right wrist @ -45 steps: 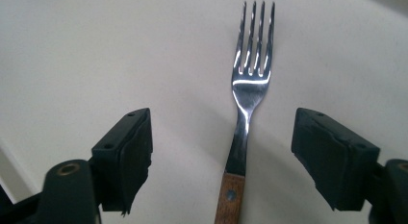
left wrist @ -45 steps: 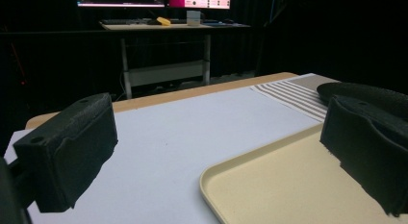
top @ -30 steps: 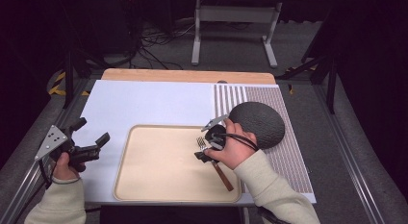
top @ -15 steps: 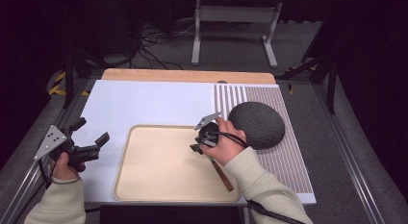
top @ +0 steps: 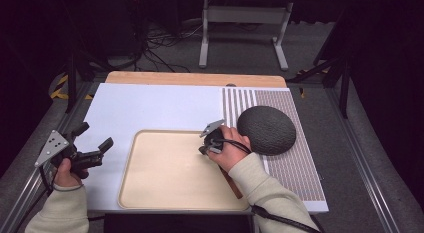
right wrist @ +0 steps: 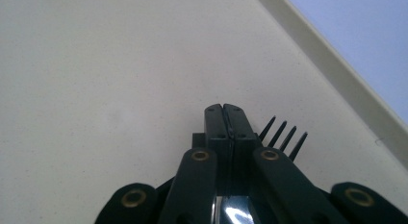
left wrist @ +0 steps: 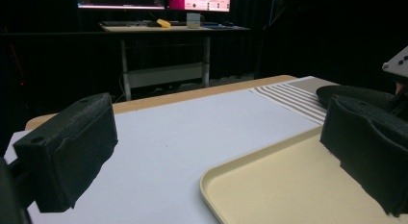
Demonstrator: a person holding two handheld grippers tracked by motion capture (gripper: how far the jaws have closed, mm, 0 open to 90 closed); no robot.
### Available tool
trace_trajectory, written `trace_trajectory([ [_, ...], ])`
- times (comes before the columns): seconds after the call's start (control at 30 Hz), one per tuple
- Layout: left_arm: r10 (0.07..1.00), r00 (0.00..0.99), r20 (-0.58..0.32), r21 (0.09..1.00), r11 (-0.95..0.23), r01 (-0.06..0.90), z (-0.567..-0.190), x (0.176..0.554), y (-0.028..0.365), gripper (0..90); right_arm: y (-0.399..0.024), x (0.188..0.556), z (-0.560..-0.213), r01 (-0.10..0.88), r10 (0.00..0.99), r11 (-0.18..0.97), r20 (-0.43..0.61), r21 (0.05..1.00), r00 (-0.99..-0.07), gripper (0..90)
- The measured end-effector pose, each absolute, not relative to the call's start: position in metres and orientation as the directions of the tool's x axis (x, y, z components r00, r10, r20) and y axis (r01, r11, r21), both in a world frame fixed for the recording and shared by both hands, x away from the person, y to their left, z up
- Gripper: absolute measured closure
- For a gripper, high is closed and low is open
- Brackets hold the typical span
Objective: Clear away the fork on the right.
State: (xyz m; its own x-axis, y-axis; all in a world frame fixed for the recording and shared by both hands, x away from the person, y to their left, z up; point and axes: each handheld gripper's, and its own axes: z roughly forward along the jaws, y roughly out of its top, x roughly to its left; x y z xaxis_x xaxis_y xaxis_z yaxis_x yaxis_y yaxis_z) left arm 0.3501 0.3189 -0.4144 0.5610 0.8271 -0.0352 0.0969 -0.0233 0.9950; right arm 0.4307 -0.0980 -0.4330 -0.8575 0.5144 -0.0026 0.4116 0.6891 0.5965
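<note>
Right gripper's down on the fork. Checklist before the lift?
1. Right gripper shut, having just been closing: ok.
2. Fork actually pinched between its fingers: cannot tell; the tines stick out beside the tips.
3. Fork resting on the tray: ok.
4. Left gripper open, off to the tray's left side: ok.

Tray [top: 150, 193] at tabletop [top: 150, 108] front; fork [right wrist: 284, 135] in tray at its right edge; bowl [top: 266, 129] inverted right of tray.
</note>
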Motion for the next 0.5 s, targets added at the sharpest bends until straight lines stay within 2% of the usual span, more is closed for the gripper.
trace_trajectory([
  [0.17, 0.827, 0.561, -0.036, 0.995, -0.022, 0.097, -0.4144, 0.3501, 0.3189, 0.0, -0.0979, 0.4314, -0.4349, 0.413, 0.516, 0.693, -0.006, 0.590, -0.857, 89.7],
  [0.5, 0.827, 0.561, -0.037, 0.995, -0.024, 0.101, -0.4143, 0.3501, 0.3192, 0.0, -0.1032, 0.4358, -0.4363, 0.452, 0.583, 0.677, -0.048, 0.581, -0.811, 89.8],
])
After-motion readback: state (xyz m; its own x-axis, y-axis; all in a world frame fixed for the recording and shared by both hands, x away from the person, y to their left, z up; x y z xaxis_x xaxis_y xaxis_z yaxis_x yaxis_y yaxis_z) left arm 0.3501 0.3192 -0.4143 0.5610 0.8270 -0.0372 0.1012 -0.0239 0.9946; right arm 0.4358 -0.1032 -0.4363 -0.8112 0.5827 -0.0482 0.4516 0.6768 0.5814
